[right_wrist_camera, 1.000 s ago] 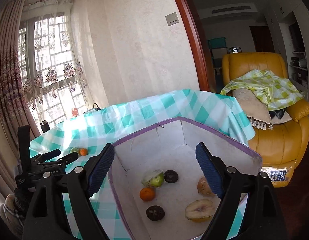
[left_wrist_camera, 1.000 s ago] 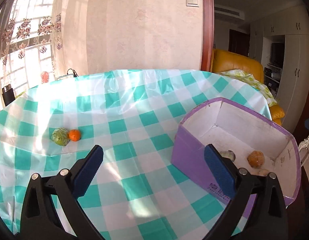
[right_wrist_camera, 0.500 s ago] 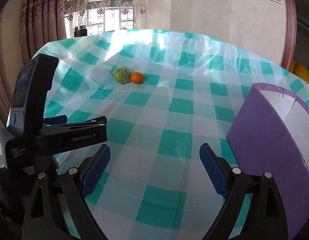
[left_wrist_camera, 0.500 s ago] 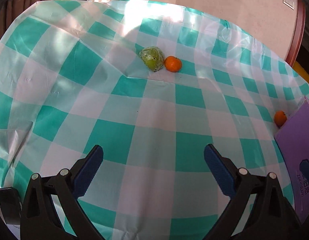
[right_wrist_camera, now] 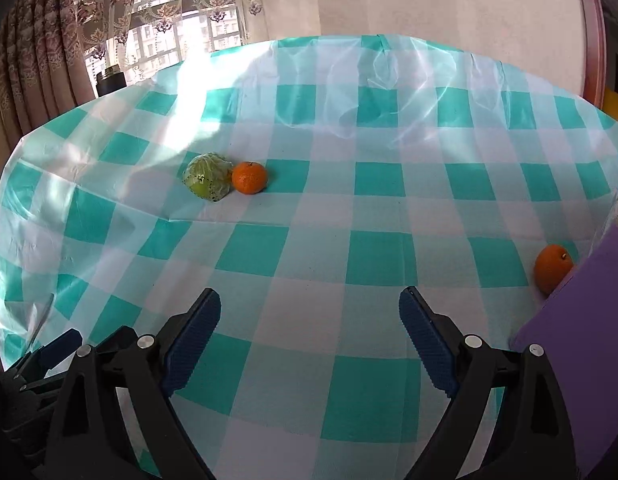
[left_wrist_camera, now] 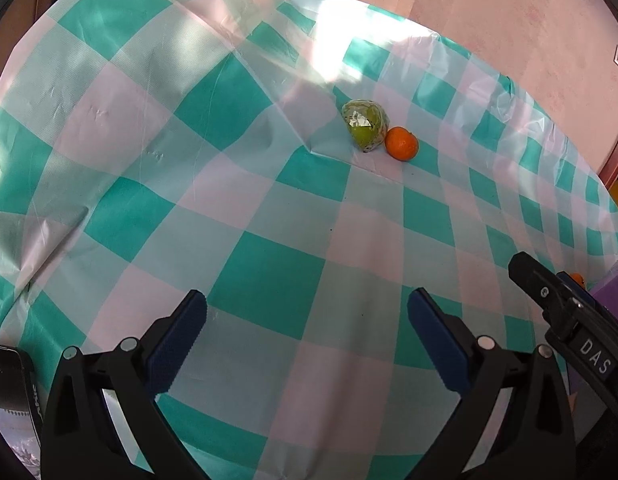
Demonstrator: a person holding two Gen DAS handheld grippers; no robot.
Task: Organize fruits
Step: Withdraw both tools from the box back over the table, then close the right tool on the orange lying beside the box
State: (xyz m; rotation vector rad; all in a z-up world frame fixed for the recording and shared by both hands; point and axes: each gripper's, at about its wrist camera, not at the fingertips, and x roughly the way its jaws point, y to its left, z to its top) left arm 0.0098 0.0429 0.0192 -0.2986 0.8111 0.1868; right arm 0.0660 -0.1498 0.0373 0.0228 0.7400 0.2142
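A green fruit wrapped in clear film (left_wrist_camera: 365, 125) (right_wrist_camera: 208, 182) lies on the checked tablecloth, touching a small orange (left_wrist_camera: 402, 143) (right_wrist_camera: 249, 177) on its right. A second orange (right_wrist_camera: 553, 267) (left_wrist_camera: 577, 278) rests against the purple box (right_wrist_camera: 585, 344) at the right. My left gripper (left_wrist_camera: 307, 312) is open and empty, well short of the fruit pair. My right gripper (right_wrist_camera: 310, 308) is open and empty too, over bare cloth between the pair and the box.
The teal and white tablecloth (right_wrist_camera: 373, 184) is wrinkled and glossy, with a raised crease near the wrapped fruit. The right gripper's body (left_wrist_camera: 565, 320) shows at the left wrist view's right edge. A window with curtains (right_wrist_camera: 157, 20) and a pale wall stand behind the table.
Both views swung from the purple box to the open cloth on the left and dropped lower. The fruit pair now looks closer in each view. Both grippers stayed open.
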